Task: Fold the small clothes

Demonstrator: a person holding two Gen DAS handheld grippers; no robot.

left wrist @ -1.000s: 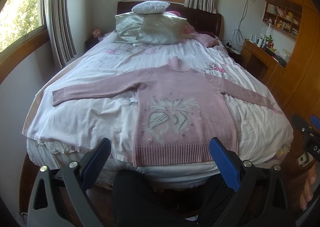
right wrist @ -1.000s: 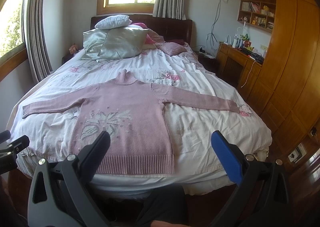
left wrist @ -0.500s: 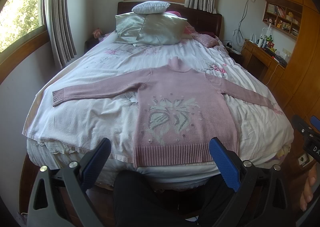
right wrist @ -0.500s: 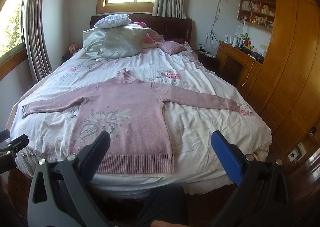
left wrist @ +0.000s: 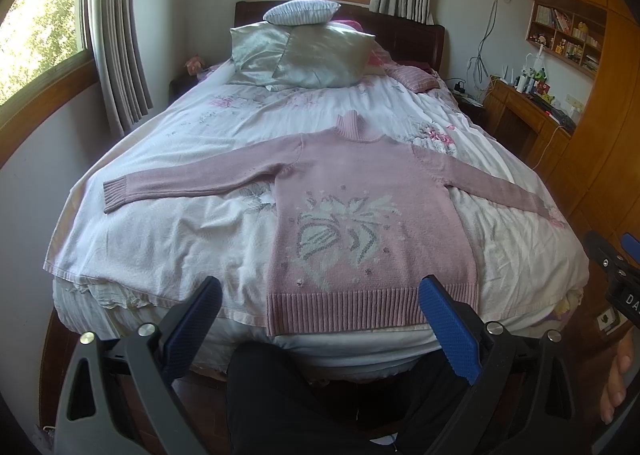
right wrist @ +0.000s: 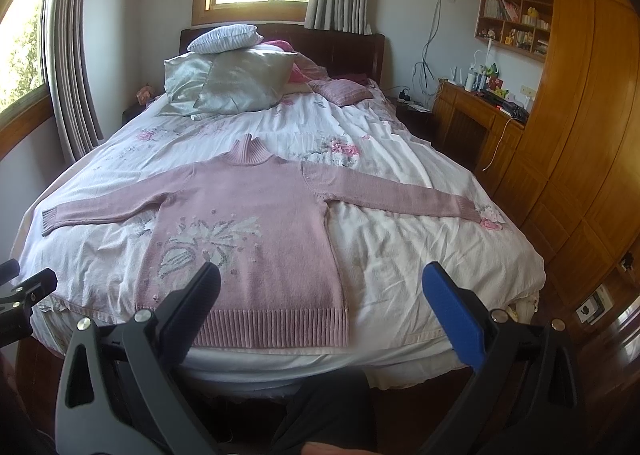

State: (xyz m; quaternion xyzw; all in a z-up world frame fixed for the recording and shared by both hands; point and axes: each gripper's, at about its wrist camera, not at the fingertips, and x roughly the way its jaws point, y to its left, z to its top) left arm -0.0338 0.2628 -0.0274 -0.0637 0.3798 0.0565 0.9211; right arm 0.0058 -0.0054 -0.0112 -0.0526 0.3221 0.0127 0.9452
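Note:
A pink knitted turtleneck sweater lies flat, front up, on the white floral bedspread. Both sleeves are spread out sideways and the ribbed hem is at the foot edge of the bed. My left gripper hangs open just short of the hem, off the foot of the bed, holding nothing. My right gripper is open too, at the same distance, its left finger overlapping the hem in view. Neither touches the sweater.
Silver and white pillows pile against the dark headboard. A wooden desk and wardrobe wall run along the right side. Curtained windows stand at left. A person's dark-trousered legs are below the grippers.
Both views have shifted very slightly; the sweater and the open grippers stand as before.

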